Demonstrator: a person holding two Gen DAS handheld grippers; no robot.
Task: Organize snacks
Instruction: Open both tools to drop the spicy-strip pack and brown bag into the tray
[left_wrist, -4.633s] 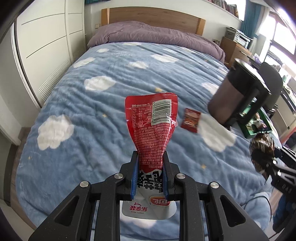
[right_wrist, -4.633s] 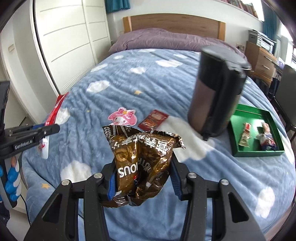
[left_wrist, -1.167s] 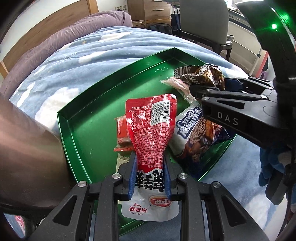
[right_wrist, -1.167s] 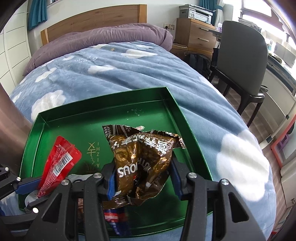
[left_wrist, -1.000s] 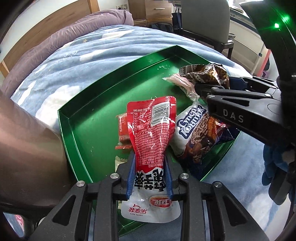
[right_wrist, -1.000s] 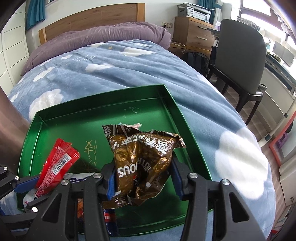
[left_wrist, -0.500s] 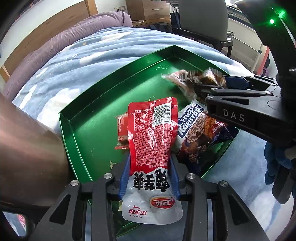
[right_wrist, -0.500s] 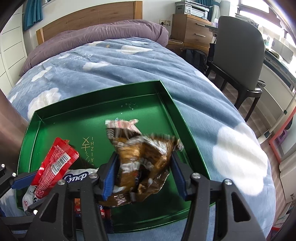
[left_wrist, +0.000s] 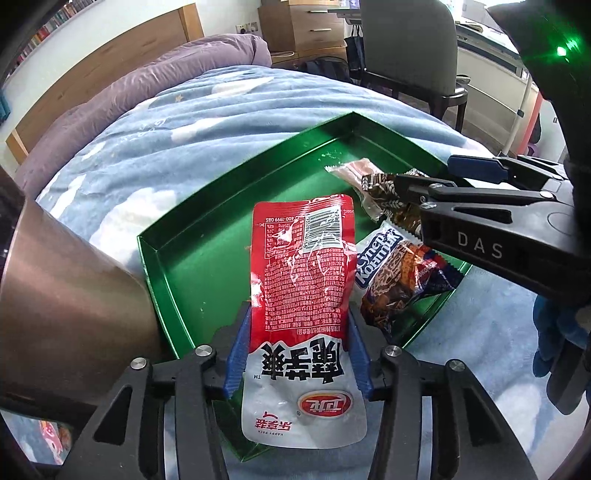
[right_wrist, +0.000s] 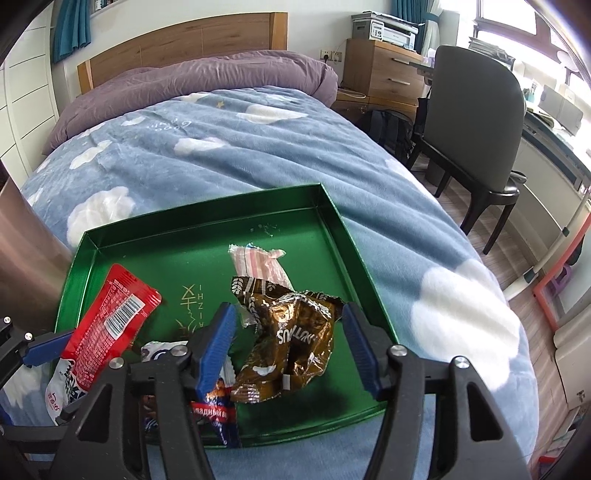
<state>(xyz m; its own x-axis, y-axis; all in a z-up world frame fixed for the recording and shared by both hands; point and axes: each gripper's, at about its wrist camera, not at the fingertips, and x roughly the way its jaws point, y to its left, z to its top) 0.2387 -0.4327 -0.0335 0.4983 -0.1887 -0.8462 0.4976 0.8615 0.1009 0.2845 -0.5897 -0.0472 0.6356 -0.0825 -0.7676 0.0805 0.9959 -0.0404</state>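
Note:
A green tray (left_wrist: 207, 258) (right_wrist: 166, 258) lies on the blue cloud-print bed. My left gripper (left_wrist: 297, 314) hangs over its near edge with its jaws opening. The red and white pouch (left_wrist: 303, 266) (right_wrist: 110, 321) lies flat and unsqueezed between the blue pads, its top leaning over the tray. My right gripper (right_wrist: 288, 317) (left_wrist: 424, 177) is also opening. The crumpled brown snack bag (right_wrist: 291, 343) (left_wrist: 384, 188) rests on the tray floor between its fingers, with a gap to each pad.
In the tray lie a blue-white wafer packet (left_wrist: 391, 273) (right_wrist: 218, 410) and a pink striped wrapper (right_wrist: 258, 262). A tall brown metal cylinder (left_wrist: 66, 295) stands against the tray's left side. A dark chair (right_wrist: 476, 122) and wooden drawers (right_wrist: 384, 70) are beyond the bed's right edge.
Both grippers' jaws have spread apart. The brown bag has dropped out of the right pads onto the tray. The red pouch has lost its pinched waist and spread flat.

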